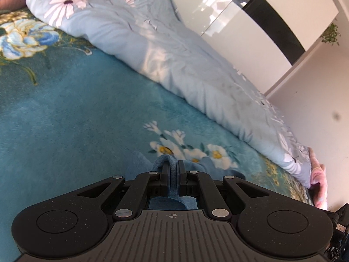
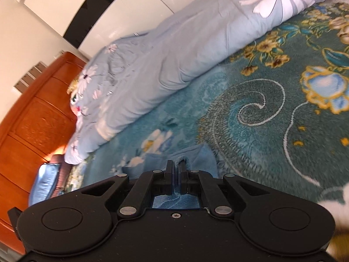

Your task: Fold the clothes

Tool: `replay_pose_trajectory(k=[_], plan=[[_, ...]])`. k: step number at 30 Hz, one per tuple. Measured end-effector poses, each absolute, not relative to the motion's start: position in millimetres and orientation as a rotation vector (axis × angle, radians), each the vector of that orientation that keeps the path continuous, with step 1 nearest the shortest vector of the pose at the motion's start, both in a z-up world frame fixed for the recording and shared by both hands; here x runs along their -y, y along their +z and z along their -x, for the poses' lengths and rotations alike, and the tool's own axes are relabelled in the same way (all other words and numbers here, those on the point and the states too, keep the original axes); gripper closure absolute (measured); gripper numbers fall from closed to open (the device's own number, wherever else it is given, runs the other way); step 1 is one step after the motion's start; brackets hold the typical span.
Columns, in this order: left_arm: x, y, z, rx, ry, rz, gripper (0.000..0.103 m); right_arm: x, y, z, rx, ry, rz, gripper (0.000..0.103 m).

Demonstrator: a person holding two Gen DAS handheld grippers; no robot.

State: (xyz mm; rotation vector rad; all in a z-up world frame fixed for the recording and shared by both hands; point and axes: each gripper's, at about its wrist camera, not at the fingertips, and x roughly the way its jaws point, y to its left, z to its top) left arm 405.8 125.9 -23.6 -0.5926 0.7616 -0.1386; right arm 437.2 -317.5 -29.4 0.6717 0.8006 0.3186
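Observation:
A blue terry cloth (image 1: 162, 161) is pinched between the fingers of my left gripper (image 1: 173, 163), which is shut on it low over the teal flowered blanket (image 1: 65, 120). The cloth bunches up around the fingertips. My right gripper (image 2: 176, 163) is shut on the same kind of blue cloth (image 2: 202, 159), a folded edge of which spreads flat on the blanket just beyond the fingers. Most of the cloth is hidden under both gripper bodies.
A rolled light-blue quilt with white flowers (image 1: 152, 50) lies along the far side of the bed and also shows in the right wrist view (image 2: 174, 50). An orange wooden headboard (image 2: 32, 126) and a blue pillow (image 2: 45, 181) stand at the left. White wardrobe doors (image 1: 240, 17) lie beyond.

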Motion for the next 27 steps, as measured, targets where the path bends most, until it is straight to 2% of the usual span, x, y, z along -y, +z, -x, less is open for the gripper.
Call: replay_pose_trajectory(k=[9,10,12,13,14,18,22,27], plan=[[-135,-41,-426,-0.742,-0.136,0.729,0.098,324,-45,-463,-0.793,0.294,-0.754,0.089],[-138,-41,-426,-0.730,-0.141,0.757,0.096,326,-45,-463,-0.781,0.285,-0.762,0.081],[-142,-41,-425,-0.706,-0.150,0.813,0.078,332,-44,-461,-0.757,0.274,-0.787,0.068],[-144,-39,-423,-0.690,-0.143,0.816,0.057,335,-44,-460,-0.748,0.271,-0.795,0.068],[-147,-36,-422,-0.674,-0.135,0.815,0.054,338,-43,-459,-0.738,0.267,-0.803,0.068],[-157,-27,-411,-0.623,-0.102,0.839,0.054,339,-39,-449,-0.731,0.284,-0.746,0.068],[-156,-21,-394,-0.650,-0.148,0.767,0.045,337,-38,-429,-0.733,0.313,-0.688,0.066],[-149,-31,-358,-0.720,-0.187,0.732,0.040,336,-45,-396,-0.761,0.356,-0.690,0.065]])
